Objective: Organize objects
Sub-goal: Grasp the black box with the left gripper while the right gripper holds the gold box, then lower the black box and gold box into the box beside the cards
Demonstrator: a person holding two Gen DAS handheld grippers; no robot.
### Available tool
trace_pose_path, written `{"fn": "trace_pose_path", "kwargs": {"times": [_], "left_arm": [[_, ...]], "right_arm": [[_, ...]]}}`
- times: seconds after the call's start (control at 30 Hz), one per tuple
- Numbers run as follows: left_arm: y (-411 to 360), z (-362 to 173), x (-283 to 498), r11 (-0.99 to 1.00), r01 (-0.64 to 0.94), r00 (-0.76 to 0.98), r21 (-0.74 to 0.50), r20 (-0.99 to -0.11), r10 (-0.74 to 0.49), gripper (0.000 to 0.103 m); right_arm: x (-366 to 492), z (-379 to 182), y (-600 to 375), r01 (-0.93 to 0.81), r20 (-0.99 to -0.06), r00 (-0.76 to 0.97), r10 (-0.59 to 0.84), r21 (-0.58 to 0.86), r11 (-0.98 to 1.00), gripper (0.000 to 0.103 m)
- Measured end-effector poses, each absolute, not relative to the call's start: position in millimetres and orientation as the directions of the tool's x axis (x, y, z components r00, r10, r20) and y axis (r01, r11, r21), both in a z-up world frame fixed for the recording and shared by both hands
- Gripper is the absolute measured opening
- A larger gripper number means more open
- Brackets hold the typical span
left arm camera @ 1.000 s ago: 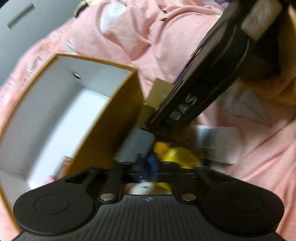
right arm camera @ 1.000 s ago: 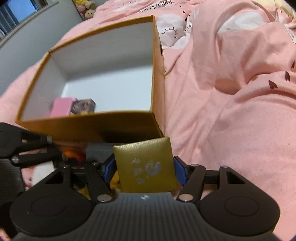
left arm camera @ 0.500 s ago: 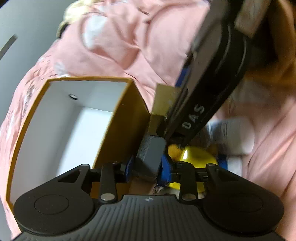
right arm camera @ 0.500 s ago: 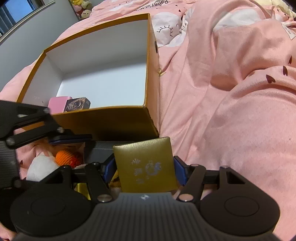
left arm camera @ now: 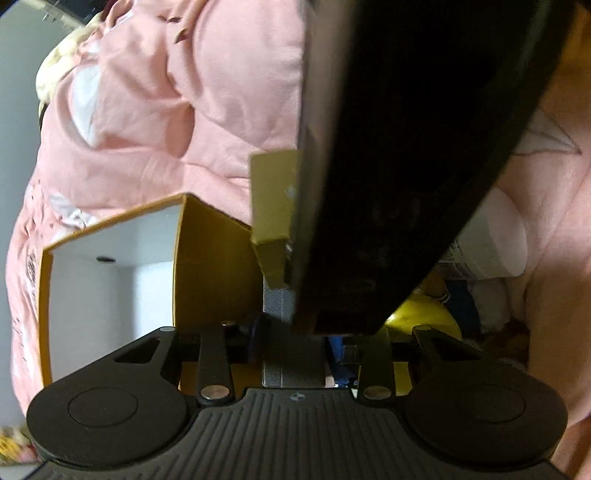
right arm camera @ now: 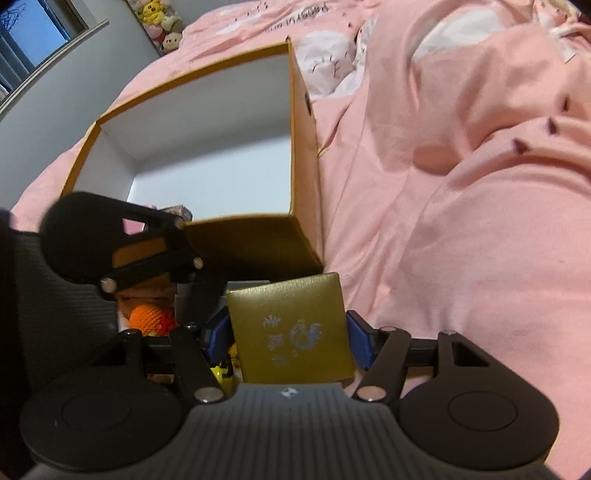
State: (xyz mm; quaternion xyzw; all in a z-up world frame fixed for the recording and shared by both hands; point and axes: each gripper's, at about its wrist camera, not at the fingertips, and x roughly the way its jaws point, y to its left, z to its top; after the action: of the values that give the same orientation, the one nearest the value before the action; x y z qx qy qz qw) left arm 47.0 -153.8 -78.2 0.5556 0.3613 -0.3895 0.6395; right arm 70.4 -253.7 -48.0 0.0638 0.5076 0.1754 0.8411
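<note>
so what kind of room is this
Most likely a bedroom. The work surface is a bed covered by a rumpled pink printed quilt, small plush toys sit against the grey wall, and a window shows at the upper left.

Right gripper (left arm camera: pixel 388 166) hides most of the grey block (left arm camera: pixel 291 354).

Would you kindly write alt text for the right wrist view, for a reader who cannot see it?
The right gripper holds a small gold box with a silver emblem between its blue pads, just short of an open orange cardboard box with a white interior on a pink bedspread. The left gripper reaches in from the left, above an orange knitted toy.
</note>
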Motion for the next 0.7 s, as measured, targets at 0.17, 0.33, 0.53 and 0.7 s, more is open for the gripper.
{"fn": "trace_pose_path", "kwargs": {"times": [0.17,0.33,0.53,0.7], "left_arm": [[-151.1,-76.5,42.9,0.09,0.894,0.447,0.44,-0.889,-0.102,0.038],[-136.1,-64.5,41.6,0.22,0.876,0.461,0.429,-0.878,-0.125,0.038],[-101.4,-11.1,33.3,0.477,0.81,0.496,0.342,-0.833,-0.244,0.037],[-52.3,55.7,39.1,0.709,0.702,0.497,0.068,-0.76,-0.42,0.037]], "right_arm": [[67.5,-46.5,-256.5,-0.225,-0.836,0.42,0.352,0.28,0.933,0.065],[61.9,-40.4,-259.5,-0.224,-0.825,0.458,0.33,0.252,0.941,0.065],[58.4,-22.9,-267.4,-0.205,-0.811,0.488,0.322,0.252,0.946,0.065],[63.1,13.9,-266.2,-0.263,-0.78,0.509,0.364,0.262,0.929,0.065]]}}
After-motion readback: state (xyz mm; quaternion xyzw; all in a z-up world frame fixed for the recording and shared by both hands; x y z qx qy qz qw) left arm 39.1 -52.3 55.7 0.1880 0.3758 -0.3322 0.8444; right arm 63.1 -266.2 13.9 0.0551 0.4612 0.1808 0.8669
